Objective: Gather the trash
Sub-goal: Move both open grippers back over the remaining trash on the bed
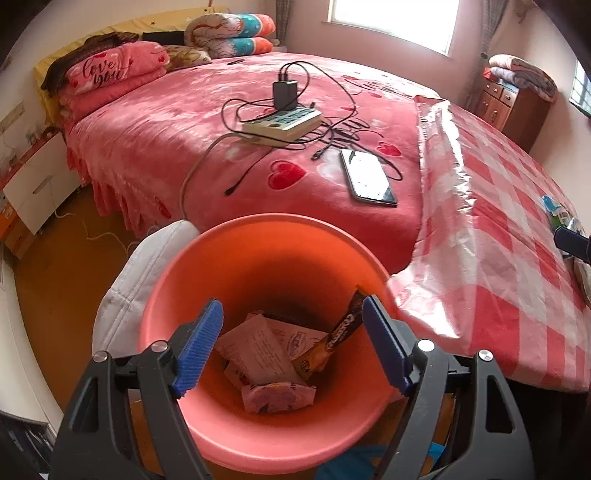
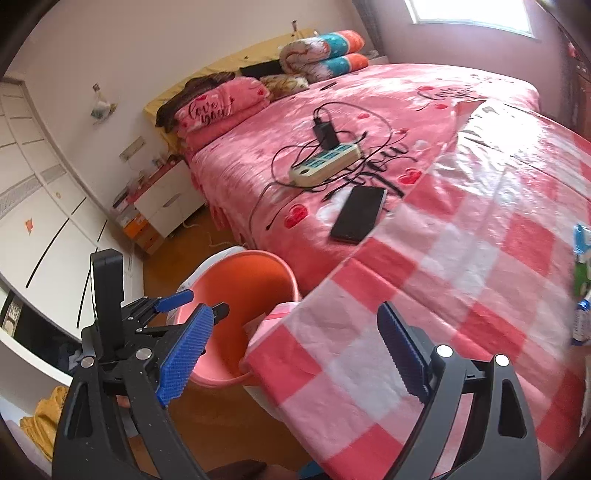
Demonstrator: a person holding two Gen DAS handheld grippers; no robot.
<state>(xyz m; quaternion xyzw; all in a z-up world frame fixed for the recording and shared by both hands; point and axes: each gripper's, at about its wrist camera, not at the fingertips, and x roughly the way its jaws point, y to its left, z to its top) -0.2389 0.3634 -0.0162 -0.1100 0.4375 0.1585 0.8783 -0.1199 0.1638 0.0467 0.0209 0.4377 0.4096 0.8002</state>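
Hovering: left gripper (image 1: 291,343) wide, empty, over orange bin (image 1: 236,439) of wrappers (image 1: 258,354) | right gripper (image 2: 291,354) wide, empty, near checkered cloth (image 2: 461,277)

You are looking at a bedroom lit by daylight from a window (image 1: 395,22) at upper right. A bed (image 1: 207,122) under a pink heart-print blanket fills the centre, folded quilts (image 1: 229,33) stacked at its head. A white bedside cabinet (image 2: 168,201) stands on the brown floor (image 1: 62,266) at left; a wooden dresser (image 1: 509,103) occupies the right corner.
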